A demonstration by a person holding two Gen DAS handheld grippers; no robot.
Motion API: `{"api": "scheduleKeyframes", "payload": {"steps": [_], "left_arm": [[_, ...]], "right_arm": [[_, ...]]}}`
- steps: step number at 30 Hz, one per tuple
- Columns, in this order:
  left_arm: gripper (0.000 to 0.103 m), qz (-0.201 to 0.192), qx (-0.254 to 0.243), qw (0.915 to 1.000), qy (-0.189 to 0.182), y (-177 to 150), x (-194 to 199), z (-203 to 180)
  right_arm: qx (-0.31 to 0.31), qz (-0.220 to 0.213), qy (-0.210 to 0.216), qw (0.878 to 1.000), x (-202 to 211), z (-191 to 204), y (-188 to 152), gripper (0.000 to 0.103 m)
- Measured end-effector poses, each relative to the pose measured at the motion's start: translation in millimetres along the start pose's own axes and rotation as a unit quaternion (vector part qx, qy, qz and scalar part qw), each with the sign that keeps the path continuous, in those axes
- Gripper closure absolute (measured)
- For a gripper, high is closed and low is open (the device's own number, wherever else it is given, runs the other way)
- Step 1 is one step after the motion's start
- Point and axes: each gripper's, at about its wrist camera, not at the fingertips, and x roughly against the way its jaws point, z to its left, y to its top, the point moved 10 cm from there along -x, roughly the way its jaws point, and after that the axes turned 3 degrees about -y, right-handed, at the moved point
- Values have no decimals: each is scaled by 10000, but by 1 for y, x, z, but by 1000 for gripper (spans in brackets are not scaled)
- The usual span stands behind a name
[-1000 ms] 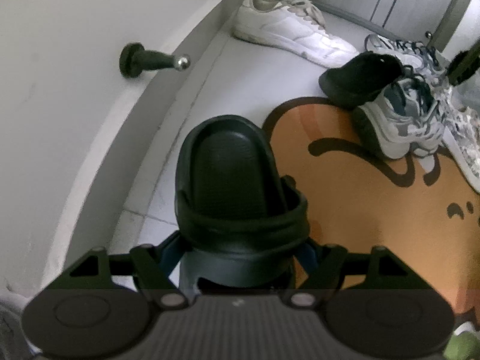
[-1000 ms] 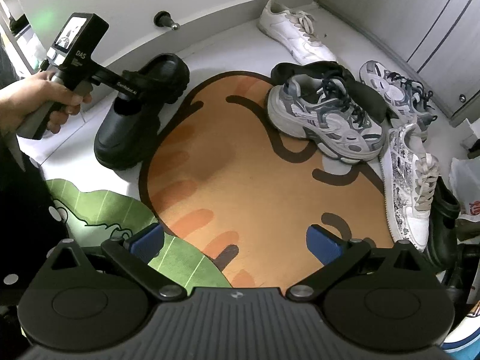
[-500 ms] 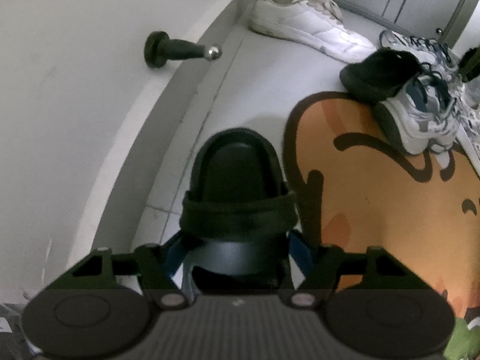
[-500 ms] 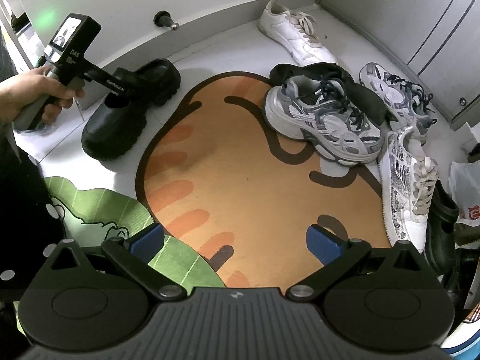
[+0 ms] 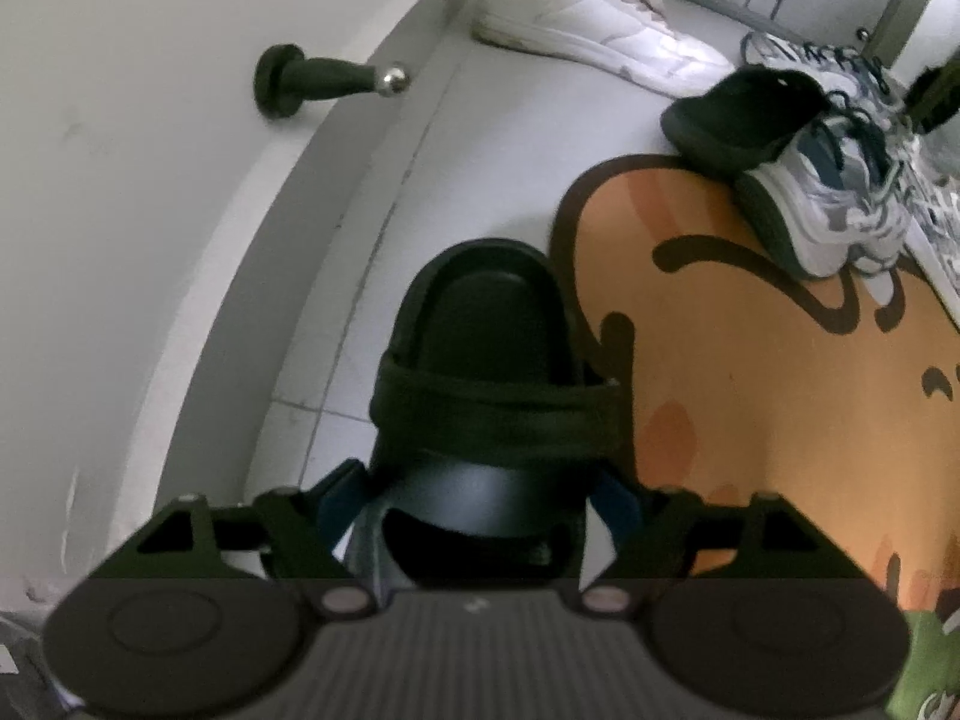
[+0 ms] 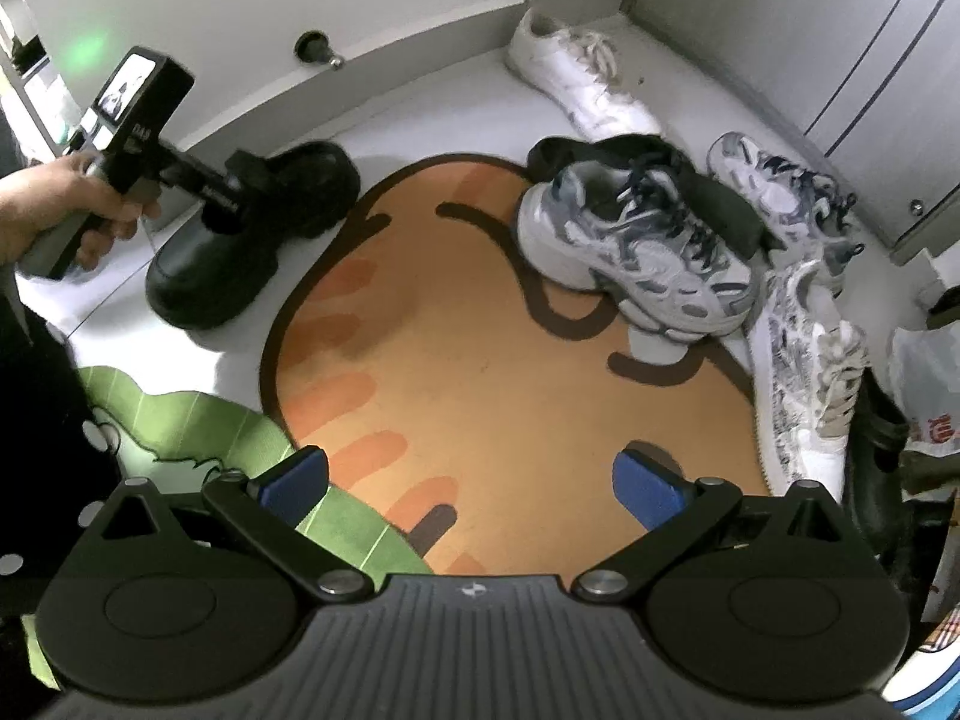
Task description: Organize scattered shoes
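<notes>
Two grippers are in view. The left gripper (image 5: pixel 477 504) straddles the heel end of a chunky black rubber clog (image 5: pixel 486 372) that sits on the pale tiled floor (image 5: pixel 480 138) between the white wall (image 5: pixel 132 180) and the orange cartoon-print rug (image 5: pixel 768 396); its jaws are opening, blue pads just beside the clog's sides. The right gripper (image 6: pixel 471 483) hangs wide apart and empty above the rug. Farther off lie a white leather sneaker (image 6: pixel 579 81) and a grey-and-white mesh running shoe (image 6: pixel 636 246) partly atop a black slipper (image 5: pixel 744 114).
</notes>
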Motion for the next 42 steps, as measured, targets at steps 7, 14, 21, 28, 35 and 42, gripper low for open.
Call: {"api": "scheduleKeyframes", "payload": {"steps": [7, 14, 21, 28, 35, 42], "left_arm": [[21, 48, 186, 9998, 91, 0, 4, 1], [11, 28, 623, 9979, 192, 2, 22, 3], [6, 39, 36, 9973, 737, -4, 41, -11], [6, -53, 168, 9942, 1060, -3, 61, -8], [6, -398, 578, 9951, 700, 16, 89, -28], [6, -818, 354, 9960, 10, 73, 112, -88]], "right_arm": [[-327, -129, -163, 9992, 25, -34, 0, 0], [-496, -329, -590, 9965, 50, -93, -13, 0], [-786, -427, -802, 9928, 64, -146, -38, 0], [-1044, -475, -899, 9893, 65, -185, -73, 0], [-1481, -602, -746, 9843, 54, -204, -90, 0], [-1878, -697, -831, 9762, 73, -214, -100, 0]]}}
